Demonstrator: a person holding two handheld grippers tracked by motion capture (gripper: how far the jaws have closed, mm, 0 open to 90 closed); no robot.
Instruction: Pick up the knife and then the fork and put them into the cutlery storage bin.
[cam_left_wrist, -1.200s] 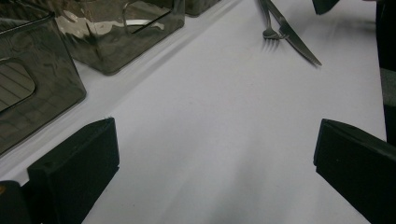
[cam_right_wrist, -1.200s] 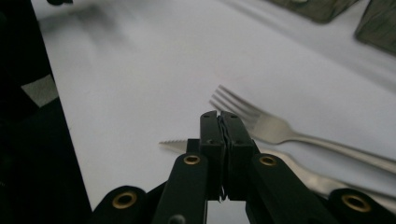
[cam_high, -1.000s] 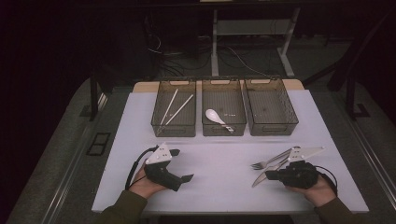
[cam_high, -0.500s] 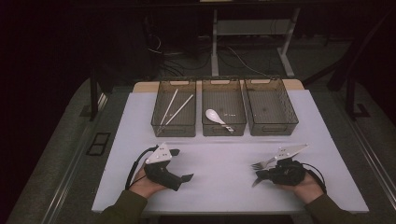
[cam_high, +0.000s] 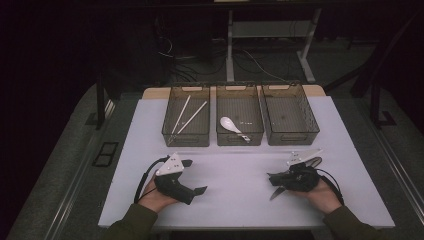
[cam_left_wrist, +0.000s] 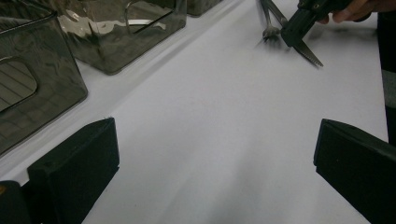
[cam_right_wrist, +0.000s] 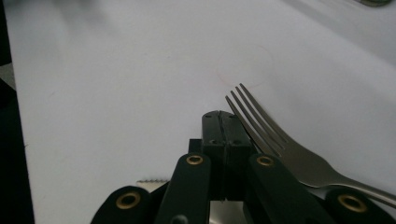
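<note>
Fork (cam_right_wrist: 280, 140) beside closed right gripper (cam_right_wrist: 226, 122)

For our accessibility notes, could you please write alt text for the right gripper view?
The shut hand-held gripper points across a white table, with a fork lying just right of its tips. A serrated knife edge peeks out beneath on the left.

No lettering, label, brand, number or sign can be read on anything in these views.
</note>
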